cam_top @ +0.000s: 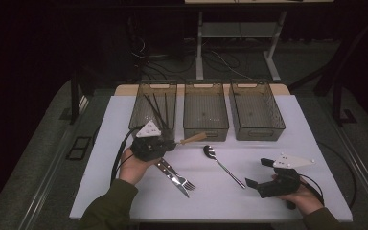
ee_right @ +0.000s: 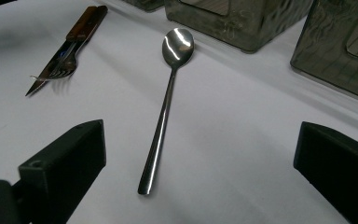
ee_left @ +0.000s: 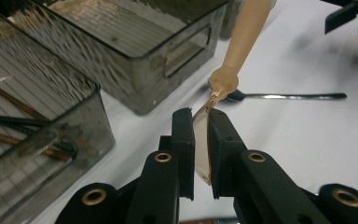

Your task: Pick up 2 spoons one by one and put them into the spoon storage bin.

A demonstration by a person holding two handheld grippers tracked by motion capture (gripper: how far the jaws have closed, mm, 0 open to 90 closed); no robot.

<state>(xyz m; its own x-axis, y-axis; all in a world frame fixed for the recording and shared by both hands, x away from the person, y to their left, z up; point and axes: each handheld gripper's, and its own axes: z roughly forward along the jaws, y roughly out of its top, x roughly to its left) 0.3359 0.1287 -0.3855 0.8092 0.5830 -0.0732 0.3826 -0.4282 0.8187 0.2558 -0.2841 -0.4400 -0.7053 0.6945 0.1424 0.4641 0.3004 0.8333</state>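
Three bins, and loose cutlery waiting on the white worktop.
The left tongs pinch the blade of a wooden-handled utensil near the left bin, which already holds dark sticks, probably for sorting. The right tongs are spread wide around the spoon, which lies flat mid-worktop, seemingly next. A knife and fork lie crossed nearer.

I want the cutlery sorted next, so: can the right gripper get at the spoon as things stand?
Probably yes. The right gripper is open, and the spoon lies alone on bare table straight ahead between its fingers, with nothing across the way.
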